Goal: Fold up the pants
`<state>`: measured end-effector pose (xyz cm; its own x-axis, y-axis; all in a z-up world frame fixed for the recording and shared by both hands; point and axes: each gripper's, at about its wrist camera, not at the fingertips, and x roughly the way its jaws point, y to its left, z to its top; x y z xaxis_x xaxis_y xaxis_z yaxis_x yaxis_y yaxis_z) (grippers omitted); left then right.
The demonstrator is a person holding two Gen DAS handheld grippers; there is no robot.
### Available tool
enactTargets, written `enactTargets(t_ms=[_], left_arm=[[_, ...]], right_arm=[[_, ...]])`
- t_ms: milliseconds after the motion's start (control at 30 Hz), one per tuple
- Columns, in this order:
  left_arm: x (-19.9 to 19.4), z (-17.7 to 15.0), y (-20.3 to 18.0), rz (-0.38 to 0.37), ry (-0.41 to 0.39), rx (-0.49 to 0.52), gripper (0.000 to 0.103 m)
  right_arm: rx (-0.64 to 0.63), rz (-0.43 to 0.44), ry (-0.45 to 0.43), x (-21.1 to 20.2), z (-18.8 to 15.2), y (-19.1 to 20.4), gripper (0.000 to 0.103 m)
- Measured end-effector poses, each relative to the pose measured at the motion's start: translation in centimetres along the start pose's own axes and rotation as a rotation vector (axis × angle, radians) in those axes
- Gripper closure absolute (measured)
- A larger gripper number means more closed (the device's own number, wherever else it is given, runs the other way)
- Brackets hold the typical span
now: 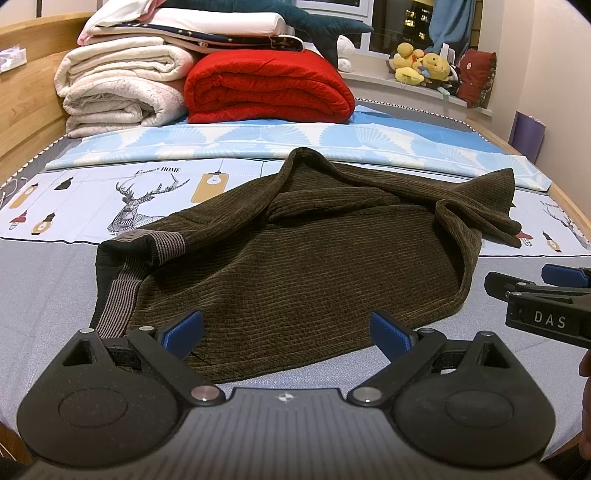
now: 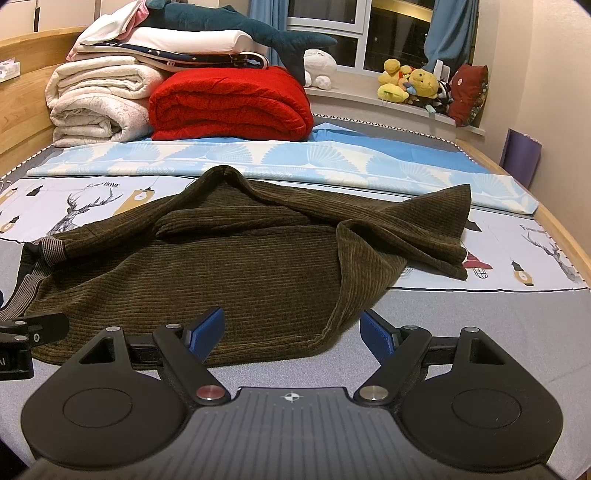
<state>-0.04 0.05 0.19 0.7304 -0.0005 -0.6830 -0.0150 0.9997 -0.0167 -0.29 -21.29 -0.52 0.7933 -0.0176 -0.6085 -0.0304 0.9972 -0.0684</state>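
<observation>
At the upper left of both views, two rolled cream quilts (image 1: 118,92) with a nubby surface sit beside one plush red blanket (image 1: 269,88), a flat stack of folded linens and a teal stuffed shark (image 2: 243,26) on top. Mid-frame, one pair of dark olive corduroy pants (image 1: 295,258), ribbed and crumpled, lies on the printed sheet (image 1: 74,192), its striped knit waistband (image 1: 122,295) at the left. The left gripper (image 1: 286,332) hovers at the pants' near hem, blue ridged pads spread wide, clasping nothing. The right gripper (image 2: 291,328) is likewise released, straddling the hem's right corner. At the upper right, a cluster of yellow plush toys (image 2: 410,85) rests on the windowsill.
</observation>
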Motion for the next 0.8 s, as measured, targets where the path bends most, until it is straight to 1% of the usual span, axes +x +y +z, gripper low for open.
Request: enactTargets(t_ms=[433,533,567,600,633,667,700,733,800], left_arm=[[0.0,0.0,-0.1,0.000,-0.007,0.005,0.004],[-0.3,0.2,0.1,-0.002,-0.024,0.007,0.006],[-0.6,0.4,0.4,-0.008,-0.039,-0.002,0.013],[-0.9,0.8,0.8,-0.015,-0.049,-0.009,0.022],[-0.9,1.3,1.3,-0.025,-0.057,-0.007,0.047],[-0.9,2.2,2.0,-0.042,-0.053,0.000,0.067],[-1.0,3.0,2.6,-0.047,-0.065,0.012,0.081],[-1.1,4.1,3.5,-0.049,-0.079,0.034,0.085],[-1.0,5.8,5.0,-0.033,-0.108,0.083,0.085]], right_arm=[[-0.003,-0.002,0.004,0.1,-0.2,0.0,0.021],[-0.002,-0.006,-0.002,-0.1,-0.1,-0.2,0.021],[0.001,-0.012,-0.007,-0.1,-0.1,-0.3,0.024],[0.013,-0.018,-0.014,0.5,-0.3,-0.4,0.028],[0.023,-0.027,-0.030,0.5,-0.1,-0.8,0.032],[0.033,-0.033,-0.046,0.3,0.1,-1.3,0.038],[0.053,-0.041,-0.068,0.1,0.4,-1.9,0.043],[0.077,-0.046,-0.088,0.0,0.7,-2.7,0.045],[0.124,-0.051,-0.096,0.3,1.4,-4.3,0.050]])
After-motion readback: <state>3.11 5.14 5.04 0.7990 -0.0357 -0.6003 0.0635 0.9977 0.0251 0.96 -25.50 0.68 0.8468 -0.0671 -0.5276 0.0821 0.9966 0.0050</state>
